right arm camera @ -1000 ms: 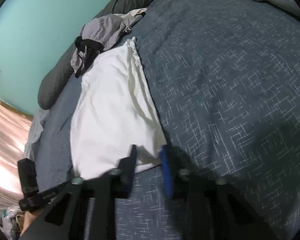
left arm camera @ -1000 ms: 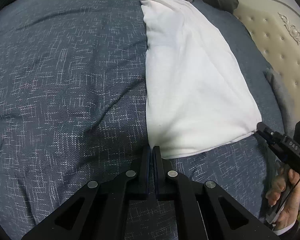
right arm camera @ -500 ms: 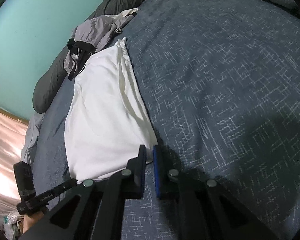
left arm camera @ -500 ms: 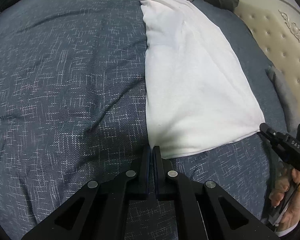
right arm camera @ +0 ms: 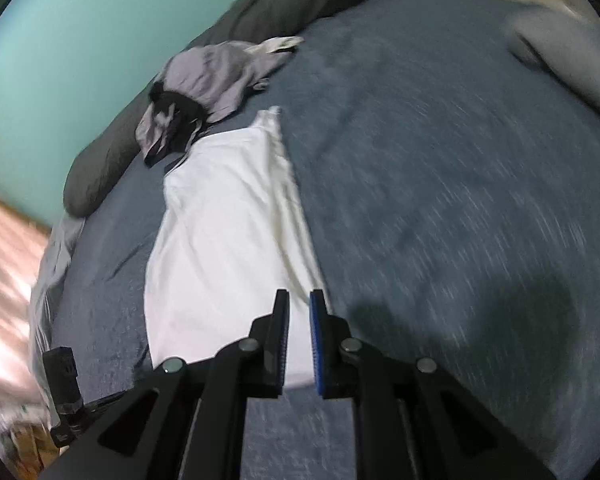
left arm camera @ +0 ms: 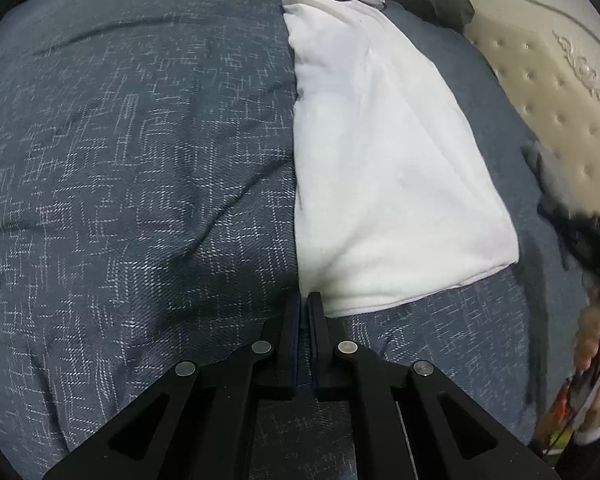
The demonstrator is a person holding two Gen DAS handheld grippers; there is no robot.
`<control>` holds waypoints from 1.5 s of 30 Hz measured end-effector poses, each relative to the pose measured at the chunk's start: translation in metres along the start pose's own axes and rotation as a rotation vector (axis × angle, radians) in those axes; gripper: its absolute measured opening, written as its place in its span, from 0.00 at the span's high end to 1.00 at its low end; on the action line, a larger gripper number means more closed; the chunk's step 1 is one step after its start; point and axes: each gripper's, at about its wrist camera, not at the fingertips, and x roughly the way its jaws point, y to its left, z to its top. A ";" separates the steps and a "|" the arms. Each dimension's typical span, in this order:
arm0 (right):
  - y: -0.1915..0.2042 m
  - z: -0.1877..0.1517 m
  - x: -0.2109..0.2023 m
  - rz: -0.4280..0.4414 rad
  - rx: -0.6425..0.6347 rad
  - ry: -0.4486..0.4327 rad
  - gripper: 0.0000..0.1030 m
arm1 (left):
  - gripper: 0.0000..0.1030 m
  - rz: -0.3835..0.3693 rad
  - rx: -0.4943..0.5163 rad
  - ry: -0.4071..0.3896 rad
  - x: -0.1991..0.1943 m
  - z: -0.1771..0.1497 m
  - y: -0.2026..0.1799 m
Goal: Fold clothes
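Observation:
A white garment point(left arm camera: 384, 168) lies folded in a long strip on the blue-grey bedspread point(left arm camera: 132, 168). My left gripper point(left arm camera: 304, 300) rests with its tips at the strip's near left corner. Its jaws are opening, a thin slit apart, and no cloth shows in the slit. My right gripper point(right arm camera: 299, 300) hangs above the near end of the garment point(right arm camera: 224, 240). Its jaws are opening a little; the white cloth shows through the gap below, not pinched. In the left wrist view the right gripper point(left arm camera: 580, 236) is a blur lifted off the flat near right corner.
A heap of grey and black clothes point(right arm camera: 204, 92) lies past the strip's far end. A dark bolster point(right arm camera: 100, 168) runs along the teal wall point(right arm camera: 60, 60). A cream tufted headboard point(left arm camera: 560, 92) stands to the right. A hand point(left arm camera: 592, 340) holds the right gripper's handle.
My right gripper shut at the near right corner, then rose and moved over the garment with its jaws parting slightly. The corner stayed flat. My left gripper's slit widened a touch.

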 end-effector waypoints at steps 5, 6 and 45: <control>0.056 0.050 0.016 0.016 -0.216 0.048 0.91 | 0.82 -0.013 -0.021 -0.019 -0.015 -0.001 0.010; 0.064 0.056 0.021 0.017 -0.245 0.065 0.91 | 0.79 -0.006 -0.017 -0.028 -0.019 0.000 0.011; 0.300 0.149 0.264 -0.227 -0.946 0.307 0.54 | 0.58 0.108 -0.060 -0.084 -0.049 0.015 0.094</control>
